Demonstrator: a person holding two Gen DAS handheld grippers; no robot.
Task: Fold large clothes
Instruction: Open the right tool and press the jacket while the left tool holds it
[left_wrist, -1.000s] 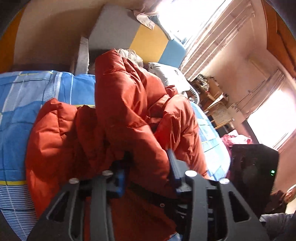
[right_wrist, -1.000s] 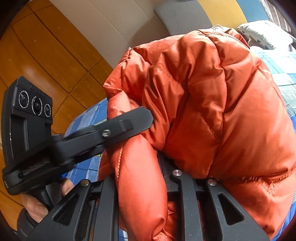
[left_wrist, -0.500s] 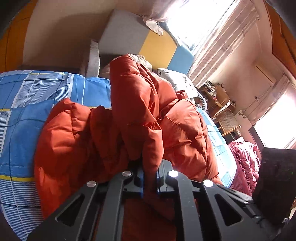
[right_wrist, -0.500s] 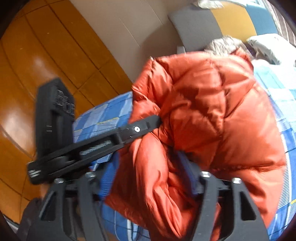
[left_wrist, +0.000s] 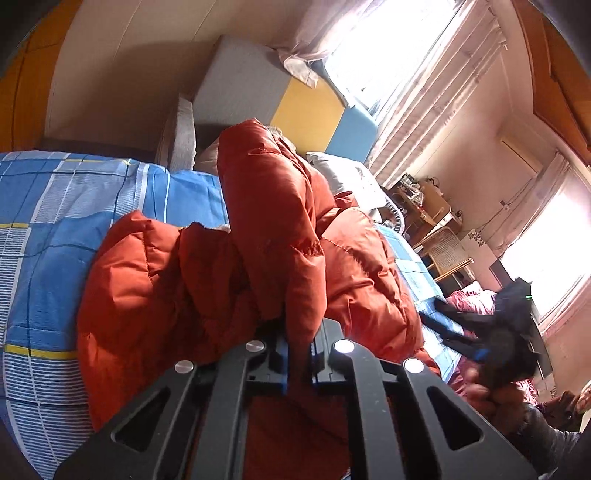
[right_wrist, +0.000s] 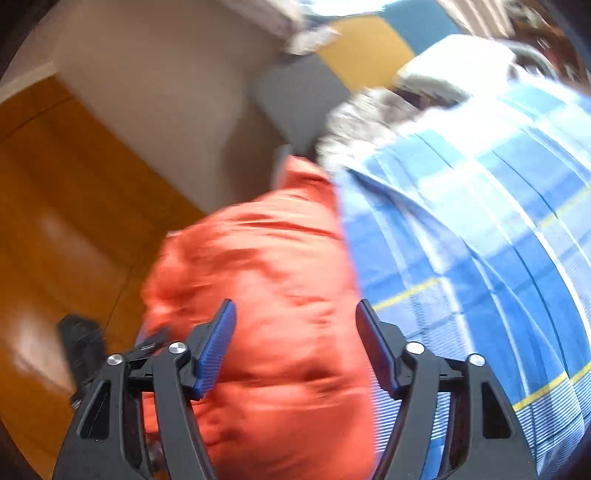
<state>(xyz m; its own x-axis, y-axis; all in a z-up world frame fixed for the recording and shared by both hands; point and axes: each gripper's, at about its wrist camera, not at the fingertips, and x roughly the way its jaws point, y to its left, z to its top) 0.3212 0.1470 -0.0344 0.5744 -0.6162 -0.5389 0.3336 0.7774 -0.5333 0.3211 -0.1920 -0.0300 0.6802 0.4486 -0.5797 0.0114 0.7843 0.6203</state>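
Note:
An orange-red puffer jacket (left_wrist: 207, 280) lies bunched on the blue plaid bed cover (left_wrist: 55, 229). My left gripper (left_wrist: 299, 354) is shut on a fold of the jacket and holds it raised above the rest. In the right wrist view, which is blurred, the jacket (right_wrist: 266, 288) lies beyond my right gripper (right_wrist: 295, 339), whose jaws stand wide apart and hold nothing. The right gripper also shows in the left wrist view (left_wrist: 491, 328) at the far right, off the jacket.
A grey, yellow and blue headboard (left_wrist: 295, 107) and a white pillow (left_wrist: 351, 177) are at the far end of the bed. A fur-trimmed hood (right_wrist: 365, 122) lies near the headboard. A pink garment (left_wrist: 469, 299) and a desk (left_wrist: 424, 206) stand right of the bed.
My right gripper has let go of the jacket, opened wide and swung away to the right. My left gripper has closed on a jacket fold and keeps it raised.

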